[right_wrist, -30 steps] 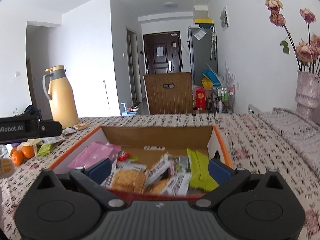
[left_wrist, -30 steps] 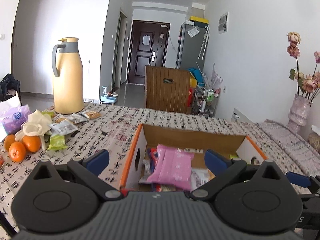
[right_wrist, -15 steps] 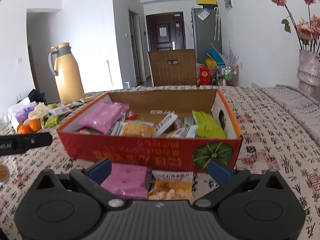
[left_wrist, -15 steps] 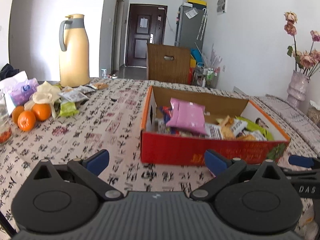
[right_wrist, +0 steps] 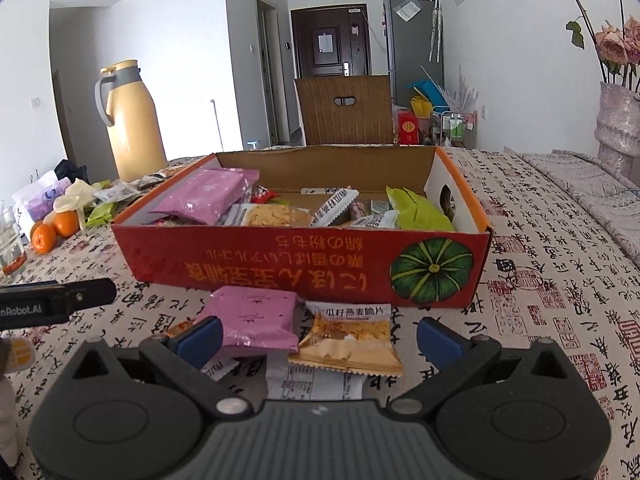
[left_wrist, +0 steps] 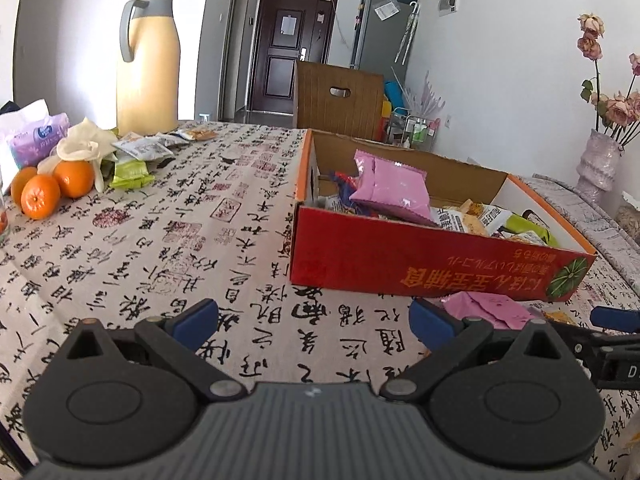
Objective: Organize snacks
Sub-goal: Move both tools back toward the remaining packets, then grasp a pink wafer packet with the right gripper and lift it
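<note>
Now, with the right tongs (right_wrist: 318, 336) wide open and empty over the pink packet (right_wrist: 254, 318) and orange packet (right_wrist: 348, 340) lying just short of the box (right_wrist: 300, 268), lower squarely onto one packet only; the left tongs (left_wrist: 314, 322) hover open, empty.

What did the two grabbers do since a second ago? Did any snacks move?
Both pulled back from over the red box. The left gripper and right gripper are open and hold nothing. The pink packet and orange packet now show in front of the box. Snacks inside and the oranges stayed put.
</note>
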`<state>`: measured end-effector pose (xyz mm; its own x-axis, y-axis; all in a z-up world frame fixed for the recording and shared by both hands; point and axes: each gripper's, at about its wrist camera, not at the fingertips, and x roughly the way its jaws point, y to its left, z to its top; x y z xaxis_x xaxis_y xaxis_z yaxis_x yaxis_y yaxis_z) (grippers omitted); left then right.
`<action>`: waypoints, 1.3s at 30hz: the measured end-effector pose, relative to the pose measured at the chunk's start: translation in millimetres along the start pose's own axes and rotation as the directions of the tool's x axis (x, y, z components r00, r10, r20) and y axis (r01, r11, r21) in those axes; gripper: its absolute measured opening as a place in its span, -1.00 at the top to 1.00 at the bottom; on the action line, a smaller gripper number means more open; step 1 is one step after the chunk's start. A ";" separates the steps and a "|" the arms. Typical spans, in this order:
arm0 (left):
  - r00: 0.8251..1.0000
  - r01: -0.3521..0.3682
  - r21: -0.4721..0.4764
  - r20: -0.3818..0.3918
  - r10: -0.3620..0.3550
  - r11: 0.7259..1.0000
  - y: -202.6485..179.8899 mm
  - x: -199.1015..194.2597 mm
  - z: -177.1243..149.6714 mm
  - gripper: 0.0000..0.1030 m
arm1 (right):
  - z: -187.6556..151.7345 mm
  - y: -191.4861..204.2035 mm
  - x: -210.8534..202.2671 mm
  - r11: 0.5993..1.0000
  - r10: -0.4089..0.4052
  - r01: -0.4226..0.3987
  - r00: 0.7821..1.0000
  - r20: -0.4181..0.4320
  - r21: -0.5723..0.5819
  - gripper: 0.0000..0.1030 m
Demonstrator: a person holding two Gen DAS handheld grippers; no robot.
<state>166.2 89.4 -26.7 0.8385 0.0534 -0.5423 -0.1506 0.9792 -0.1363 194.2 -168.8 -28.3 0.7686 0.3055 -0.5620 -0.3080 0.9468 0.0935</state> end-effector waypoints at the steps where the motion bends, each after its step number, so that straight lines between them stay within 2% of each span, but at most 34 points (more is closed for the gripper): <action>1: 1.000 0.004 -0.003 -0.001 -0.004 1.000 0.4 1.0 0.4 -1.00 | -0.7 0.2 0.1 1.000 -0.002 0.002 1.000 -0.002 -0.001 -1.00; 9: 1.000 0.010 -0.010 0.000 -0.010 1.000 0.8 1.4 -1.1 -1.00 | -1.4 6.2 4.4 1.000 0.000 0.000 1.000 -0.008 -0.005 -1.00; 14: 1.000 0.011 -0.019 0.003 -0.011 1.000 2.4 1.0 -1.5 -1.00 | 11.6 17.1 5.7 0.999 0.025 -0.025 0.999 0.024 -0.022 -1.00; 17: 1.000 0.013 -0.013 0.002 -0.013 1.000 1.7 0.9 -1.5 -1.00 | 20.0 27.2 11.8 0.998 0.046 -0.046 0.999 0.016 -0.042 -0.98; 24: 1.000 0.021 -0.012 -0.003 -0.021 1.000 1.2 2.1 -1.9 -1.00 | 25.4 38.0 40.6 0.998 0.045 -0.048 0.996 -0.083 -0.038 -0.40; 28: 0.999 0.032 -0.023 -0.011 -0.032 0.999 3.1 3.7 -1.8 -1.00 | 18.8 38.9 49.4 0.998 0.045 -0.049 0.992 -0.118 -0.031 -0.21; 33: 0.999 0.040 -0.031 -0.018 -0.041 0.999 4.6 5.3 -1.5 -1.00 | 16.3 38.2 49.7 0.999 0.040 -0.043 0.992 -0.121 -0.020 -0.19; 39: 0.999 0.039 -0.032 -0.023 -0.039 0.999 5.1 6.2 -1.8 -1.00 | 16.4 35.2 35.5 0.999 0.044 -0.044 0.996 -0.077 -0.009 -0.19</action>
<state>169.7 94.4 -32.2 0.8315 0.0104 -0.5554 -0.1350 0.9737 -0.1838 219.8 -123.0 -31.4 0.7088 0.3376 -0.6193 -0.3470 0.9313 0.1106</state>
